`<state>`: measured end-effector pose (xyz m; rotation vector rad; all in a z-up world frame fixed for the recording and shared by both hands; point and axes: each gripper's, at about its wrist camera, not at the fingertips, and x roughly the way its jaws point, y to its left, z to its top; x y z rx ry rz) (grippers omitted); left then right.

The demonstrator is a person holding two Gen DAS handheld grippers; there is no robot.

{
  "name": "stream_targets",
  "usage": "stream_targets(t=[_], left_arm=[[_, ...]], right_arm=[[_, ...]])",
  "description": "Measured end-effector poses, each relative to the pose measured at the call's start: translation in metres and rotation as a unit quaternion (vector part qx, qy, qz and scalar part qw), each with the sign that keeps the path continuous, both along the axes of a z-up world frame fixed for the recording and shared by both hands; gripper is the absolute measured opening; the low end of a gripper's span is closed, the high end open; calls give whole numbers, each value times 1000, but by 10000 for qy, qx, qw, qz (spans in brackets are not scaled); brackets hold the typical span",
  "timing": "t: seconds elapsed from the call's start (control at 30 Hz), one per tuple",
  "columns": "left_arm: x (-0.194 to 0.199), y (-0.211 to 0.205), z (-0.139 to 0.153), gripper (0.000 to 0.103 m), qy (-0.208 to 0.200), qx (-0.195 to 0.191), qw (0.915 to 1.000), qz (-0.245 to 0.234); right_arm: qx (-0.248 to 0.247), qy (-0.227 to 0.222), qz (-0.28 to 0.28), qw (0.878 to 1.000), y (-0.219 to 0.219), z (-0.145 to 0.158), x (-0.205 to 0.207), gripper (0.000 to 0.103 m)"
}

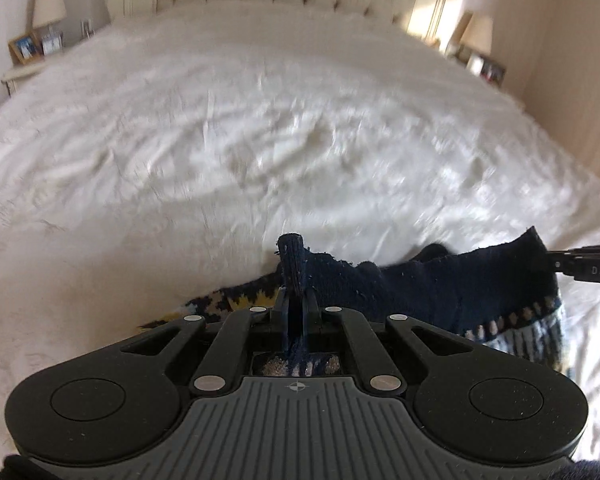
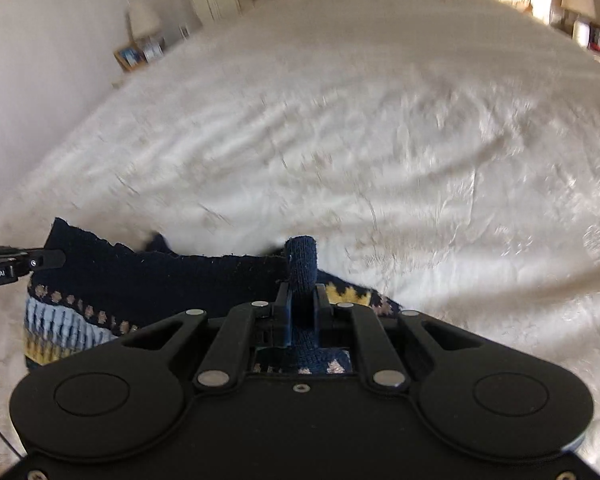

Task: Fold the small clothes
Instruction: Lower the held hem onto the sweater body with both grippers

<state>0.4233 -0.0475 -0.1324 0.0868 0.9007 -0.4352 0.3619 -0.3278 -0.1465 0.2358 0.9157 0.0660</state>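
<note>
We hold a small knitted sweater (image 1: 420, 284) between our two grippers, over the near edge of the big white bed (image 1: 260, 140). It is dark blue with bands of yellow, light blue and white. The left gripper (image 1: 295, 276) has its jaws closed tight on one bit of the dark blue edge, and a little roll of knit pokes up between them. The right gripper (image 2: 302, 280) has its jaws closed on another bit of the same edge, with its own little roll sticking up. The top edge stretches between the two grips, and the rest hangs down toward the bed. Both views are blurry, so we think we are moving fast. What could go wrong? Each pinch holds only a small bit of knit, so a quick pull could tug it out, and one side would drop. If one of our hands gets ahead of the other, the fold could land crooked. The hanging part could also drag on the bed and bunch up under the fold.
</note>
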Motion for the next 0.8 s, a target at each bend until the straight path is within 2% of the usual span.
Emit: stream_targets(t=[0.27, 0.37, 0.47, 0.6, 0.63, 0.67, 0.7, 0.73, 0.77, 0.8], left_arm=[[36, -3, -53, 6, 557, 431, 9975, 44], [40, -4, -66, 10, 661, 603, 9960, 53], [43, -2, -74, 10, 792, 593, 9949, 176], [44, -4, -73, 10, 845, 645, 9939, 282], [46, -5, -71, 10, 850, 653, 9938, 293], [45, -5, -66, 10, 854, 653, 9937, 312], [44, -4, -59, 10, 834, 633, 9939, 337], [43, -3, -53, 10, 785, 602, 9944, 365], [41, 0, -45, 10, 698, 560, 9952, 403], [38, 3, -37, 10, 582, 552, 9957, 457]], right_arm=[[-157, 617, 113, 9979, -3, -56, 29, 16], [-247, 711, 94, 9971, -1, -64, 32, 17], [-362, 826, 80, 9959, 2, -71, 35, 16], [-435, 986, -48, 9942, 3, -73, 42, 16], [-426, 1007, -86, 9940, 3, -72, 44, 24], [-342, 998, -145, 9943, 1, -69, 44, 40], [-248, 956, -239, 9948, -2, -64, 42, 48], [-167, 843, -320, 9958, -5, -57, 39, 61], [-133, 674, -404, 9968, -8, -49, 34, 66], [-147, 484, -493, 9975, -10, -39, 26, 66]])
